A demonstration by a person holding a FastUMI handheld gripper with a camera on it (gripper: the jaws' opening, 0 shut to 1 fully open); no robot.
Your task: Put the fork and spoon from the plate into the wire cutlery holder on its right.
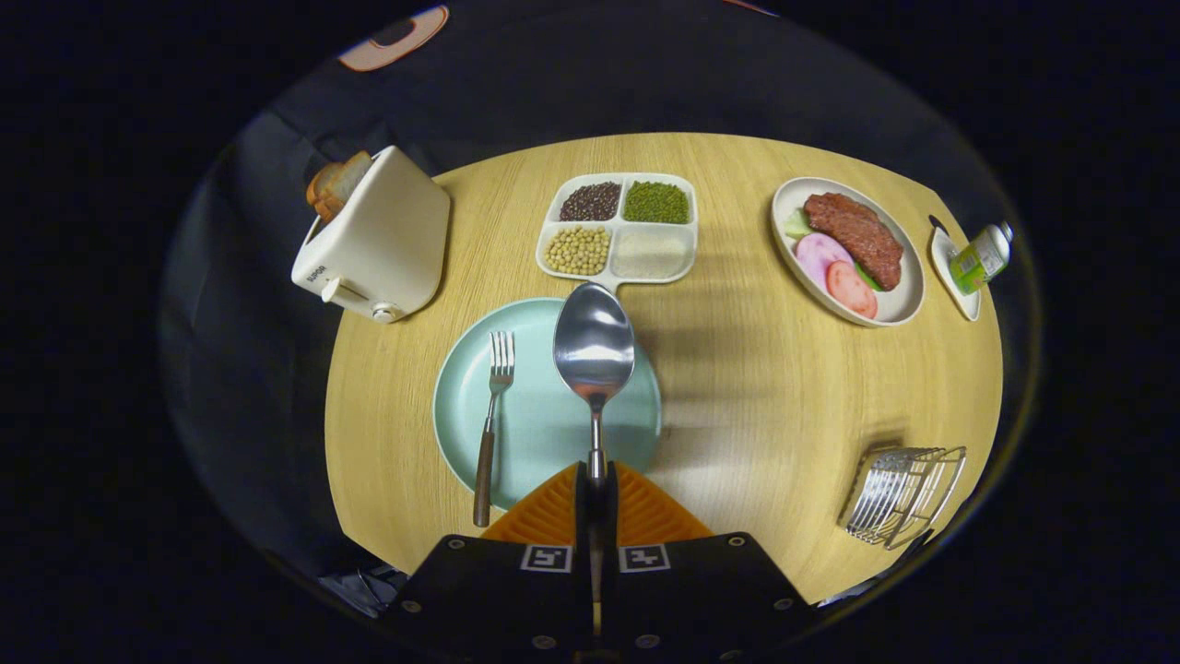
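A round wooden surface (pixel 737 369) filled the scene, seen from above and along the tool (pixel 595 489), whose two orange fingers (pixel 544 516) were pressed together on the thin handle of a spoon (pixel 594 346). The spoon pointed straight ahead of the fingers, bowl facing up and looking large, which suggested it was lifted clear of the pale green plate (pixel 544 433) below it rather than resting there. The grip sat low on the handle, probably so that the spoon could later be tipped and dropped handle-first or bowl-first into a slot. A fork (pixel 490 424) with a wooden handle lay on the left part of the plate, tines pointing away, its handle end overhanging the near rim; it appeared untouched. The wire cutlery holder (pixel 903 493) stood well apart to the right of the plate, near the surface's edge, so the tool would need to swing right to reach it. The tool was held level and centred over the plate's near edge, aimed toward the far side. Beyond the plate sat a white divided tray (pixel 618 226) of beans and grains, a white toaster (pixel 378 240) with bread to the left, and an oval dish (pixel 848 249) of meat and sliced vegetables to the right, with a small bottle (pixel 982 256) beside it.
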